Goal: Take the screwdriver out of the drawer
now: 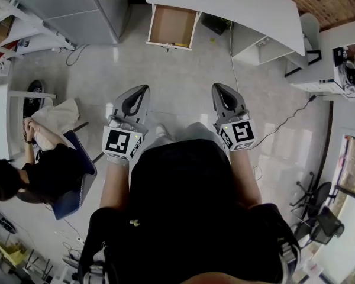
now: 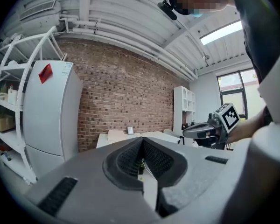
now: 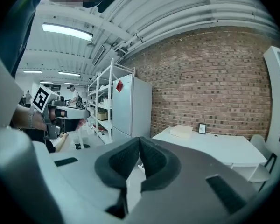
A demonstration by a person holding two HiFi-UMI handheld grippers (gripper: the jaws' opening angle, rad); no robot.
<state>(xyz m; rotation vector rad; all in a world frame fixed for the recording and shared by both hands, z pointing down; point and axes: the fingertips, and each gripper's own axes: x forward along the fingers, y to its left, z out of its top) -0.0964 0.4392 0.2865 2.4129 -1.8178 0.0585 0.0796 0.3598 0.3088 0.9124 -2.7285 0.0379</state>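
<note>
**Well apart from the open drawer (image 1: 168,22), both claws closed and empty**

Seen from the head view, the person stands on the pale floor (image 1: 183,76) with one claw in each hand, both held out in front of the body at the middle of the frame. The left claw (image 1: 143,90) has its jaws pressed together with nothing between them; its own view shows the ribbed pads meeting at the tips. The right claw (image 1: 218,88) is likewise closed on nothing. Both point toward the top of the frame, side by side.

The drawer sits at the upper centre of the head view, pulled out from under the white tabletop (image 1: 242,7), well apart from both claws. Its brown bottom is mostly bare. A slim yellowish item (image 1: 180,44) lies along its near edge; it is too small to say whether it is the screwdriver.

A cable (image 1: 284,120) trails over the floor at the right. A seated person (image 1: 47,173) in dark clothing is at the left edge. The left gripper view shows a white refrigerator (image 2: 51,111) against a brick wall (image 2: 126,92).
</note>
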